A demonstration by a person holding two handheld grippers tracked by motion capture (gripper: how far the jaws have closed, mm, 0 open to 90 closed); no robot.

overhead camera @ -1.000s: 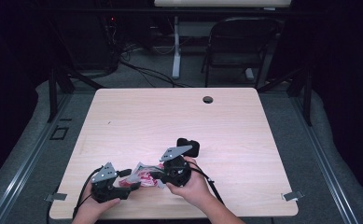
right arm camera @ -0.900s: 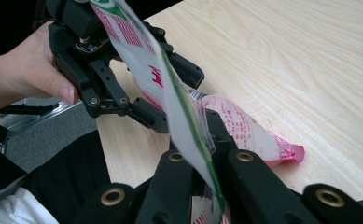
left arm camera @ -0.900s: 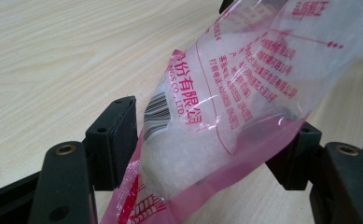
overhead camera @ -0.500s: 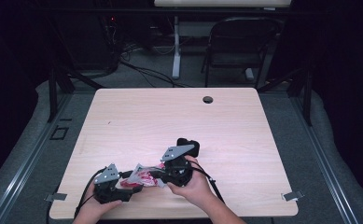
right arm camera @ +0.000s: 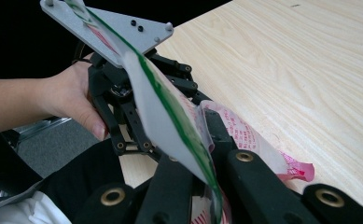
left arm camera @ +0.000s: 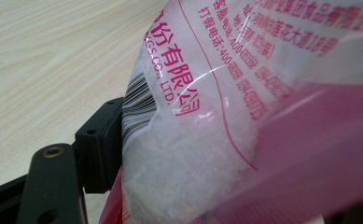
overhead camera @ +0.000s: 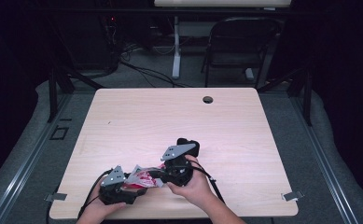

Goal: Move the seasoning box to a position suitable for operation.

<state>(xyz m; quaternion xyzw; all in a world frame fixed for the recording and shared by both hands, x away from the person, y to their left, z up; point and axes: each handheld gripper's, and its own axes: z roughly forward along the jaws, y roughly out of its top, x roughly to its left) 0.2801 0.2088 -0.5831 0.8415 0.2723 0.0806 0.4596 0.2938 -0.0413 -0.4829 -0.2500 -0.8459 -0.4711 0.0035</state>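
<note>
Low in the high view, the plastic packet (overhead camera: 142, 178) stretches lengthwise between the left gripper (overhead camera: 123, 190) at lower left and the right gripper (overhead camera: 167, 173) at centre (both clamped on its opposite ends), just above the table's (overhead camera: 244, 130) near edge.

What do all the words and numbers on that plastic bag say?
On the plastic bag, in pink print:
"有限公司"
"CO., LTD."
"400-", the start of a phone number; the remaining digits are too blurred to be sure of.
More pink Chinese lines above it are cut off or blurred.
A black barcode sits beside the claw; its digits cannot be read.
</note>
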